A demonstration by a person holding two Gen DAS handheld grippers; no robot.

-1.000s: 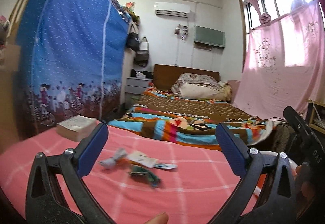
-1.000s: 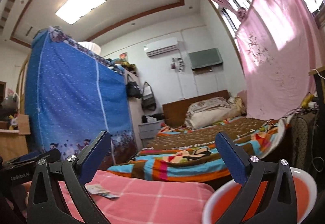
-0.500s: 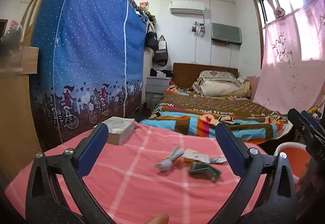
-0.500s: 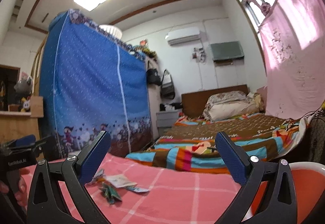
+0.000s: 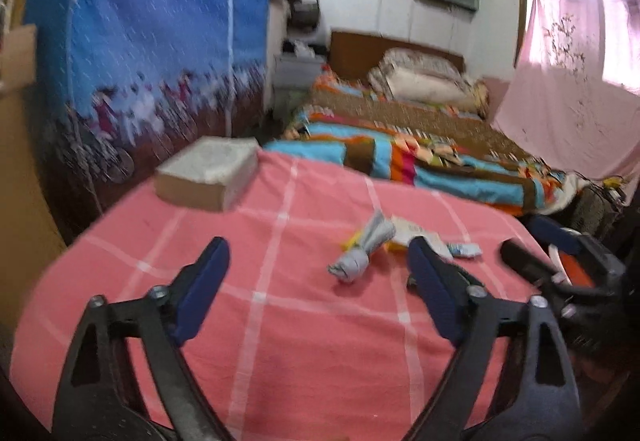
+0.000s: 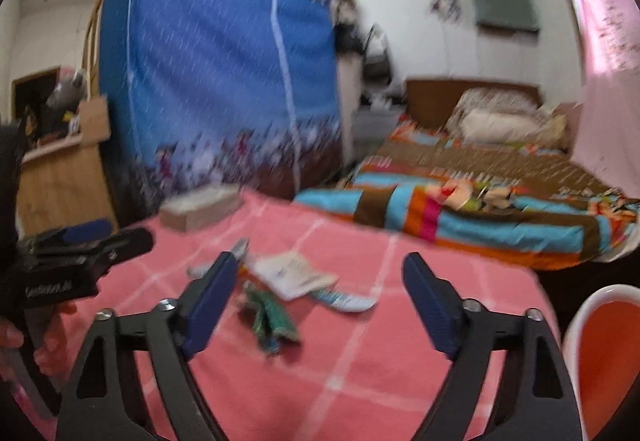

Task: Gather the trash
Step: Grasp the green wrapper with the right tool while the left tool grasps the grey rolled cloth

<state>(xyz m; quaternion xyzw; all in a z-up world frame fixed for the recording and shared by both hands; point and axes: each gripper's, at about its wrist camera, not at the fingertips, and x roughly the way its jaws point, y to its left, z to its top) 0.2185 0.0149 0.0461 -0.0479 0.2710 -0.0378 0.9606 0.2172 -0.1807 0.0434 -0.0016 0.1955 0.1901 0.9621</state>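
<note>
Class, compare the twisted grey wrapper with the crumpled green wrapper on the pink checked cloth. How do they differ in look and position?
The twisted grey wrapper is pale and knotted into a long bundle; the crumpled green wrapper is dark, patterned and flatter. In the right wrist view, the grey one lies behind the left finger of the right hand-held gripper, while the green one lies between the open fingers. Both rest untouched on the pink checked cloth.
</note>
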